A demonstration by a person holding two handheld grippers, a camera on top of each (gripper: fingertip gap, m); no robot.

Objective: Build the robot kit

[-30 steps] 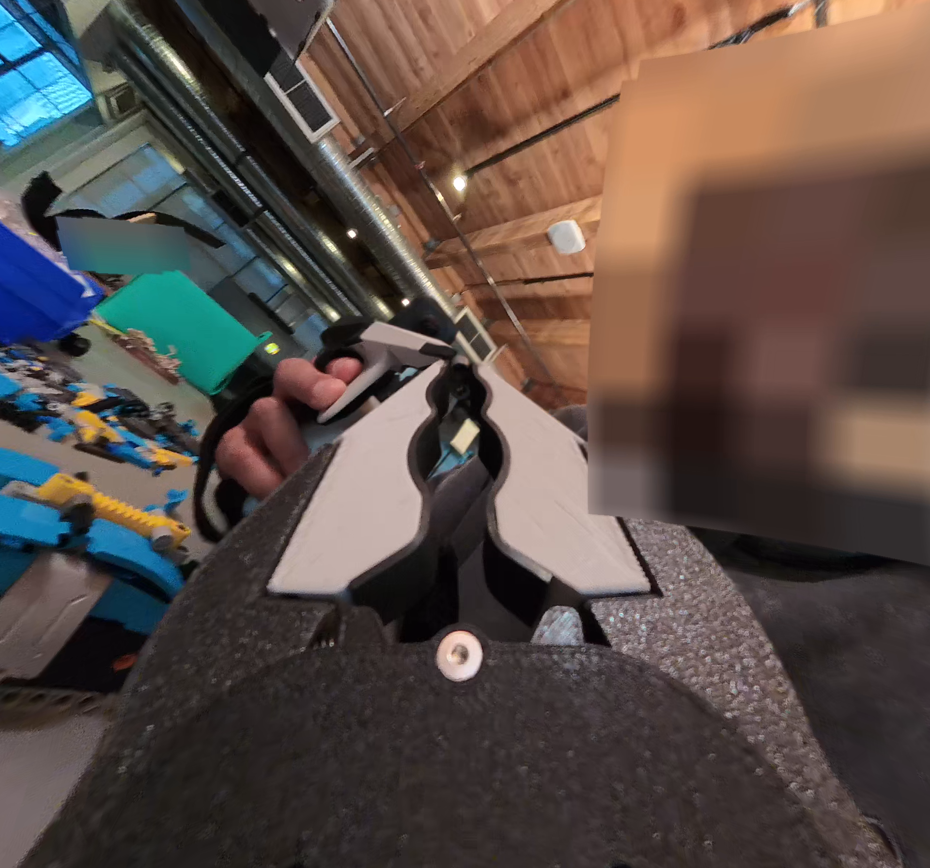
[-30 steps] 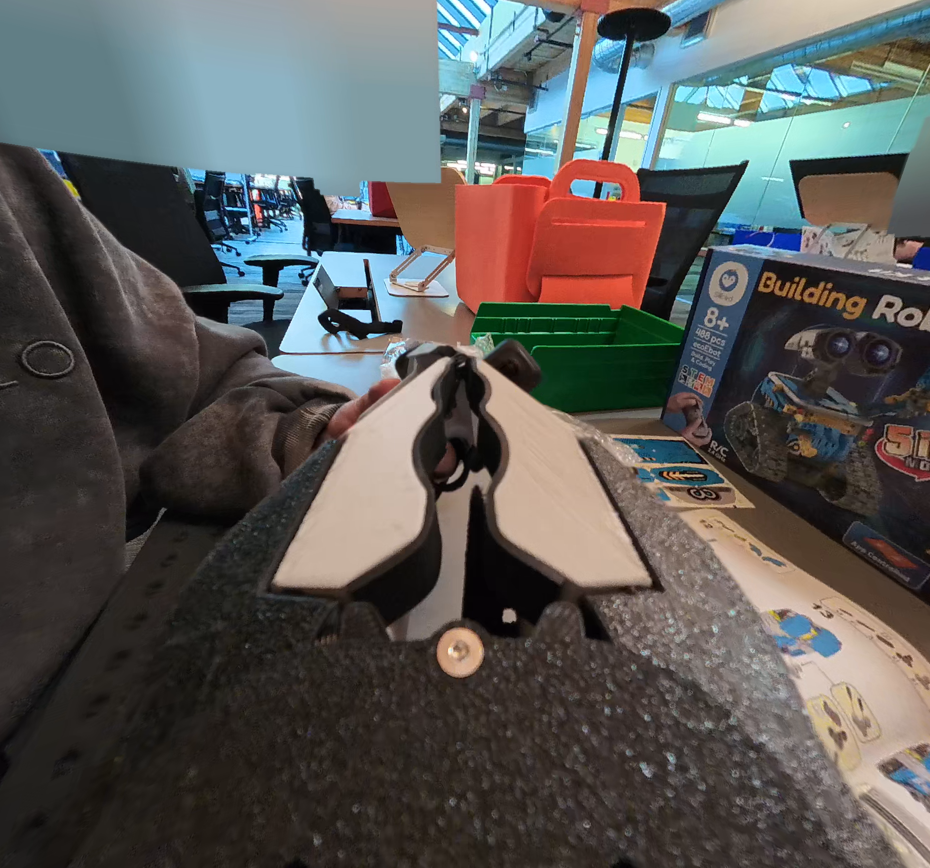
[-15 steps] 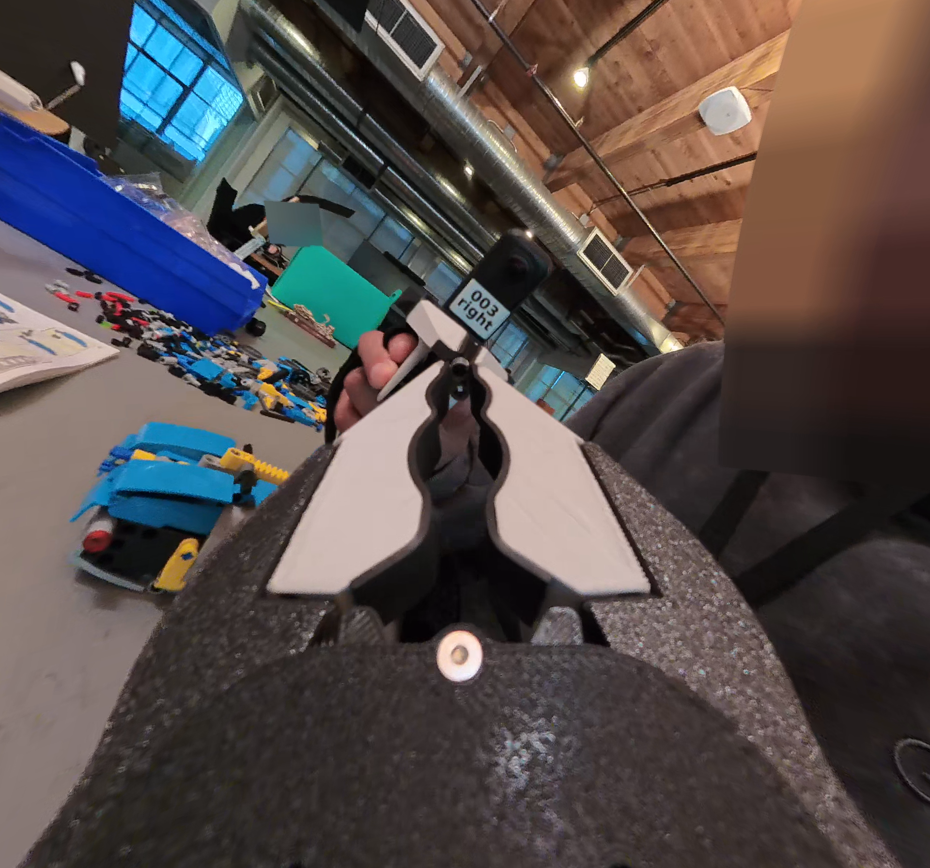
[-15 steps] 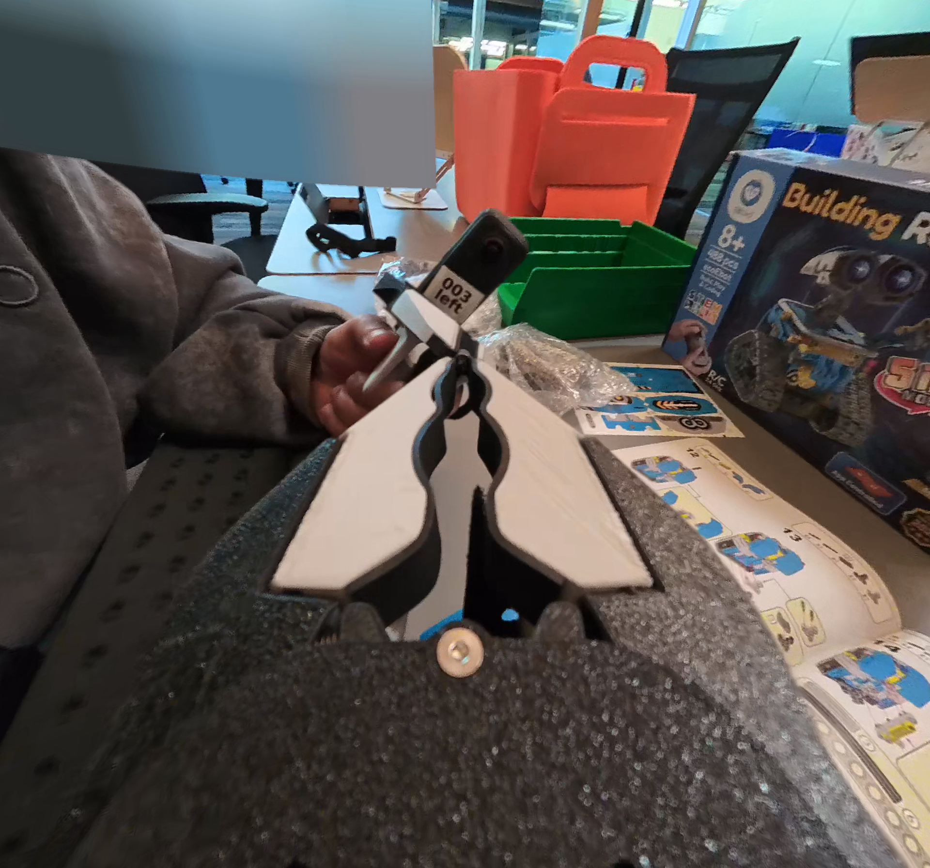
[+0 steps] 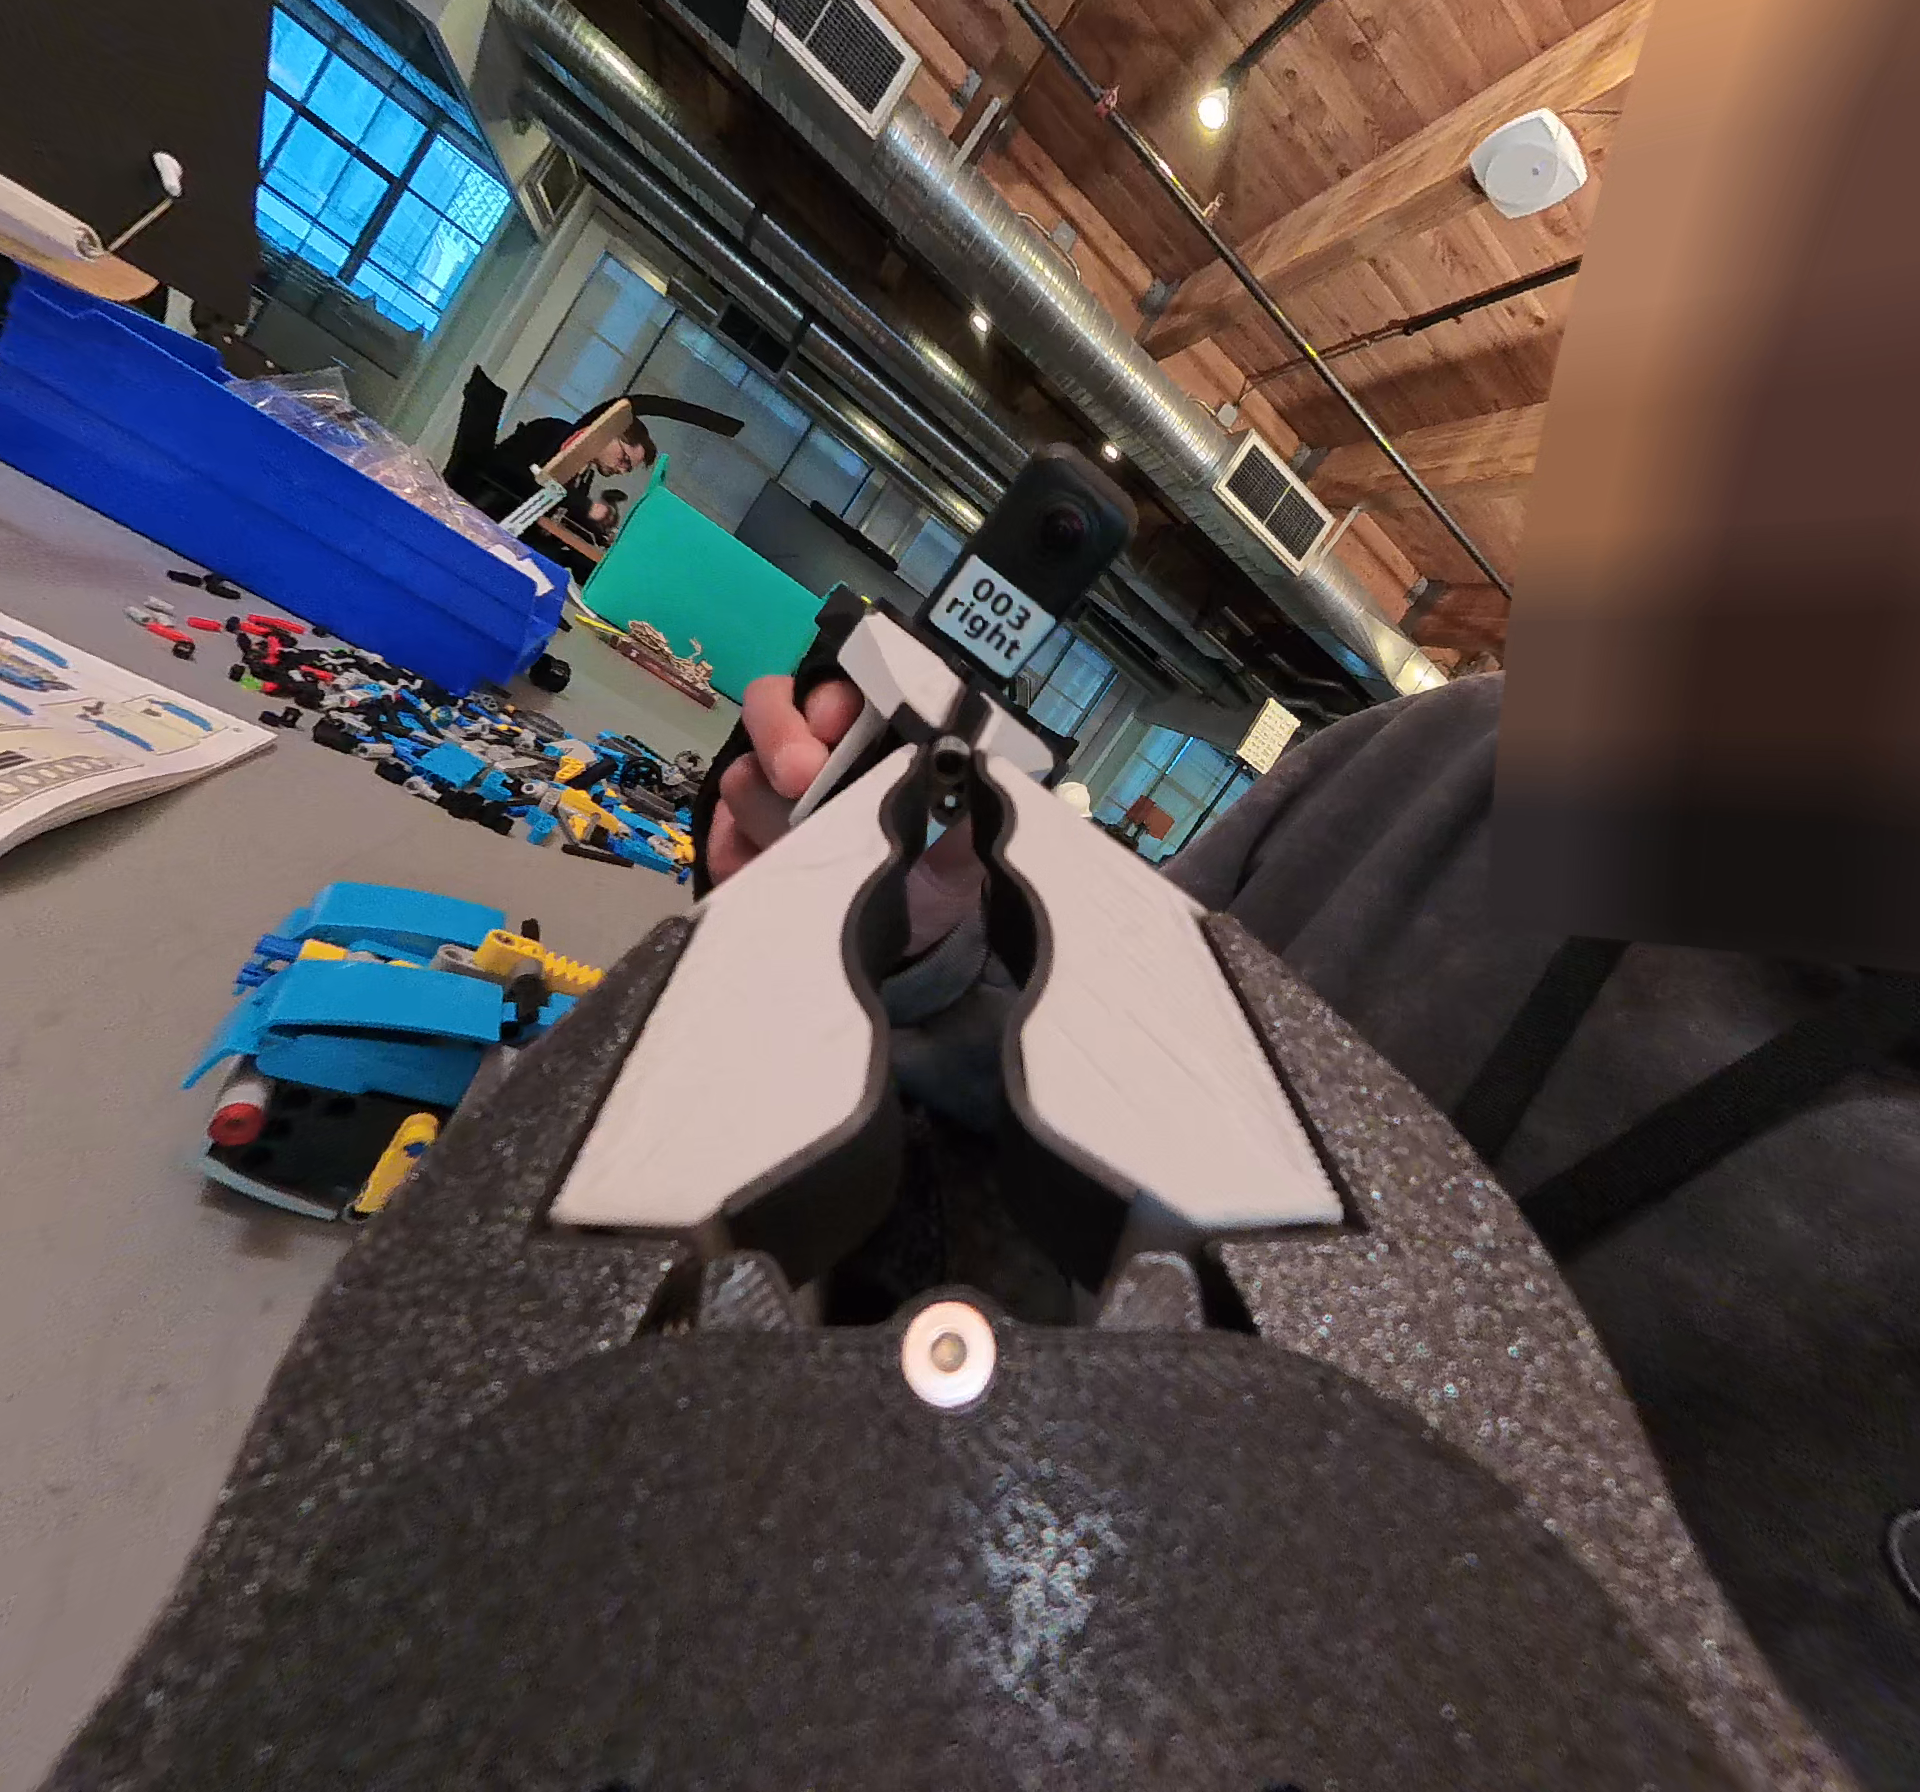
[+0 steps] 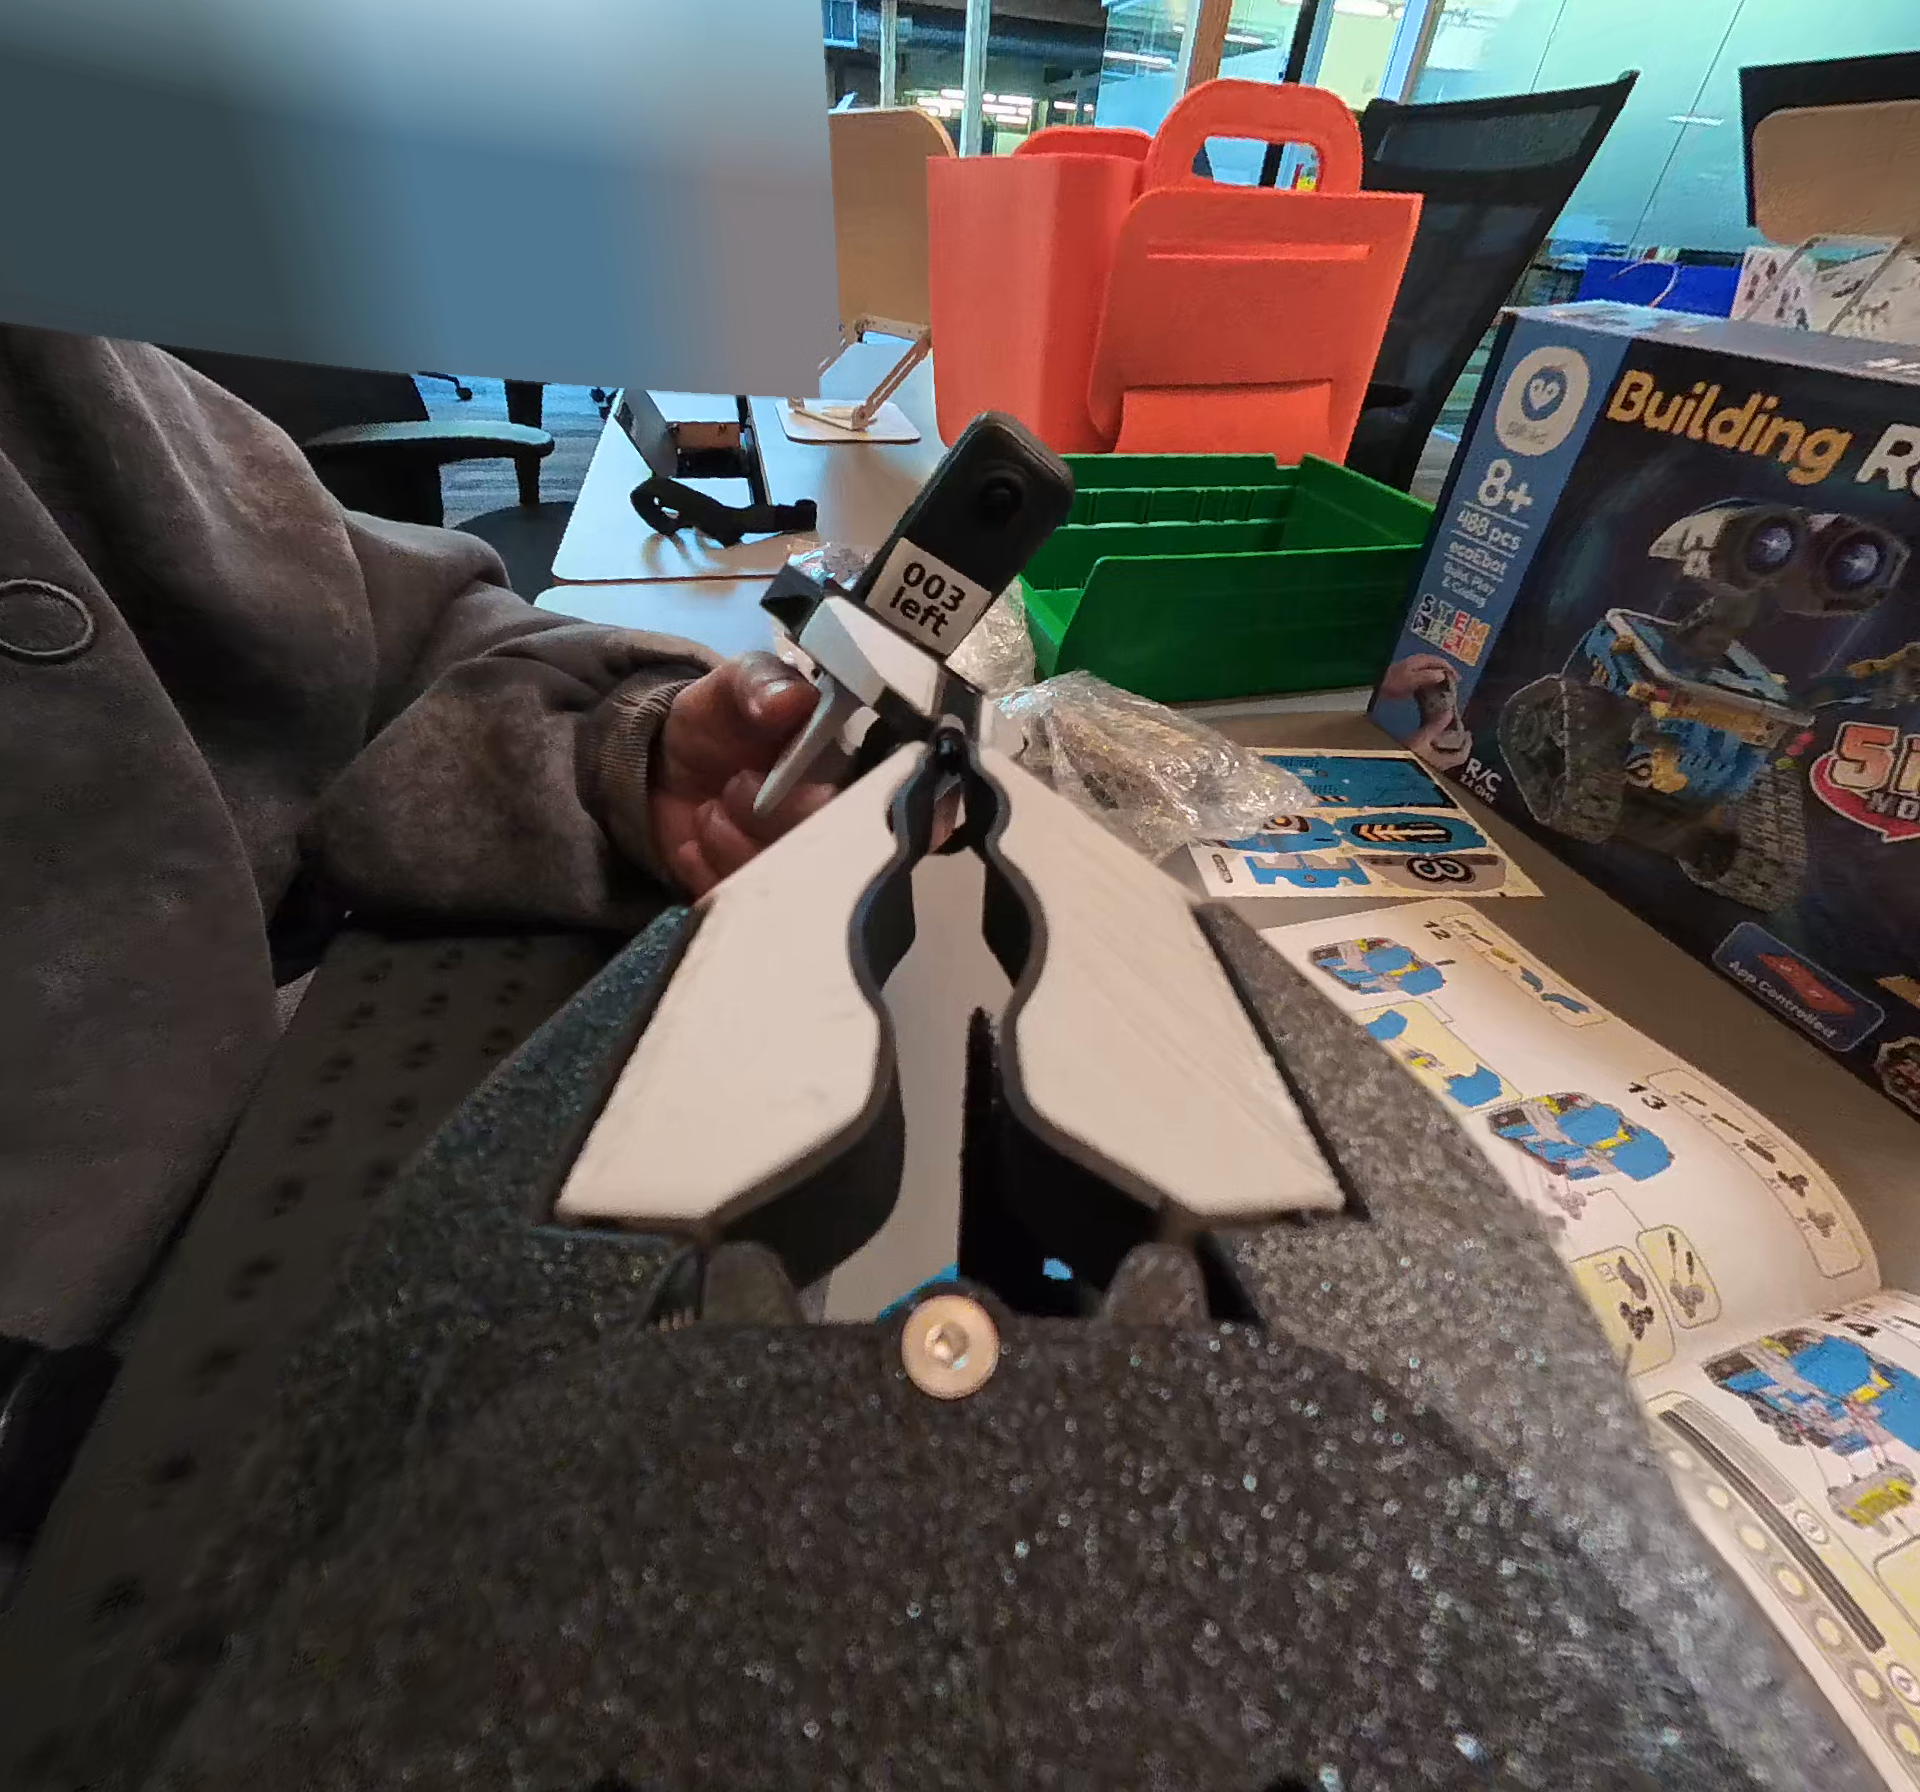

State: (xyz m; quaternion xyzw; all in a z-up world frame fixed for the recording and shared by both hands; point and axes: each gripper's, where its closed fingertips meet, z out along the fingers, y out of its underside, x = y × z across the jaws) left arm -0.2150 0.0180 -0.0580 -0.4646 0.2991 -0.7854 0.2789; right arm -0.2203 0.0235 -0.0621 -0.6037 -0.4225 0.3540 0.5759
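Observation:
My two grippers face each other tip to tip above the person's lap. My left gripper (image 5: 951,778) is shut, and a small black pin (image 5: 949,763) shows end-on between its tips. Just beyond it is the right gripper (image 5: 914,677), held in a hand (image 5: 774,776). In the right wrist view my right gripper (image 6: 948,768) is shut, with a dark bit at its tips that I cannot make out. The left gripper (image 6: 868,667) sits just beyond it, held in a hand (image 6: 717,786). A partly built blue and yellow model (image 5: 364,1025) lies on the grey table (image 5: 125,1119), left of my left gripper.
Loose blue, black and yellow pieces (image 5: 499,766) lie before a blue bin (image 5: 260,516). An instruction booklet (image 6: 1621,1129), a sticker sheet (image 6: 1351,838), a crumpled plastic bag (image 6: 1132,766), a green tray (image 6: 1226,589), an orange bag (image 6: 1174,288) and the kit box (image 6: 1683,682) are right of my right gripper. The tips of both grippers are at nearly the same place.
The left view swung down from the ceiling to the table. Both grippers drew back a little, so each one's camera now shows above the other's tips. Both stay shut.

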